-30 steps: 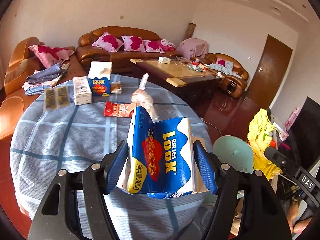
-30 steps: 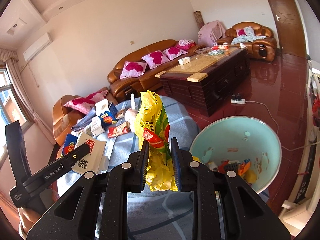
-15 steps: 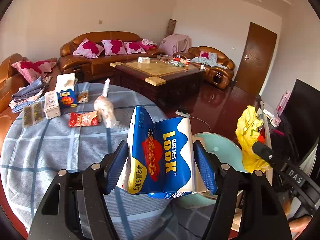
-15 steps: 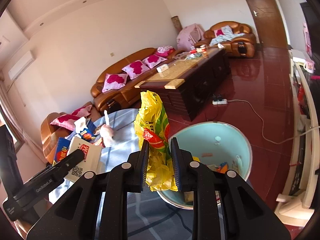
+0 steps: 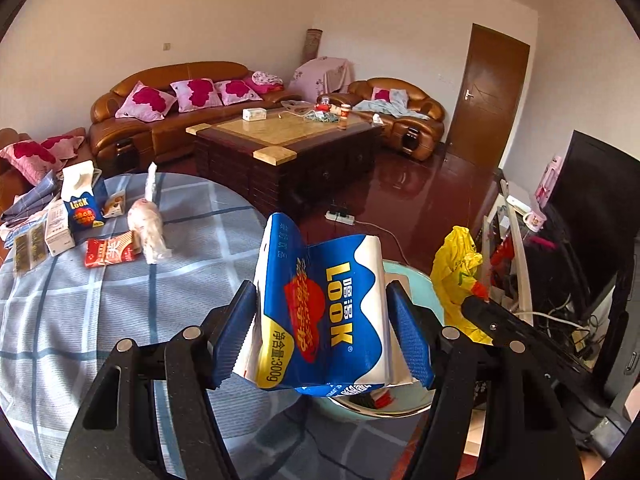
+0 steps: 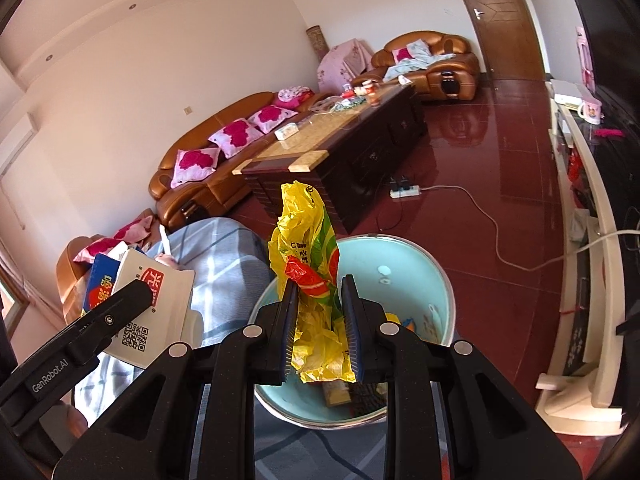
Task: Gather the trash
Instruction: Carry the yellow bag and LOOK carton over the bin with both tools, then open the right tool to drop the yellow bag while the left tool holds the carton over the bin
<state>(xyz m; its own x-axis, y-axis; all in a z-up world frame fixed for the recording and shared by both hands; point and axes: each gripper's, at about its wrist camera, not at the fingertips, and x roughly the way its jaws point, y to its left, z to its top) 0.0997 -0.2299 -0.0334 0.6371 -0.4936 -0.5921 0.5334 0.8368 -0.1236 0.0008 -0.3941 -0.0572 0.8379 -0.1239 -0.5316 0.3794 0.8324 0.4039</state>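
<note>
My left gripper [image 5: 322, 336] is shut on a blue and white LOOK carton [image 5: 320, 316], held above the table edge by the light blue trash bin [image 5: 416, 284]. My right gripper [image 6: 318, 320] is shut on a crumpled yellow plastic bag [image 6: 308, 256] and holds it over the bin [image 6: 400, 264], which has several pieces of trash inside. The carton also shows in the right wrist view [image 6: 148, 312], left of the bin. The yellow bag shows in the left wrist view [image 5: 456, 276], right of the carton.
The round table [image 5: 80, 320] has a blue checked cloth. On its far side lie another LOOK carton [image 5: 82, 200], a white box [image 5: 58, 226], a red packet [image 5: 110, 252] and a pink plastic bag [image 5: 148, 220]. A dark coffee table [image 5: 288, 156], sofas and a TV stand [image 6: 584, 240] surround the area.
Both grippers have swung right, away from the table and toward the bin. The yellow bag now hangs over the bin's opening; the carton is at the bin's near rim.
</note>
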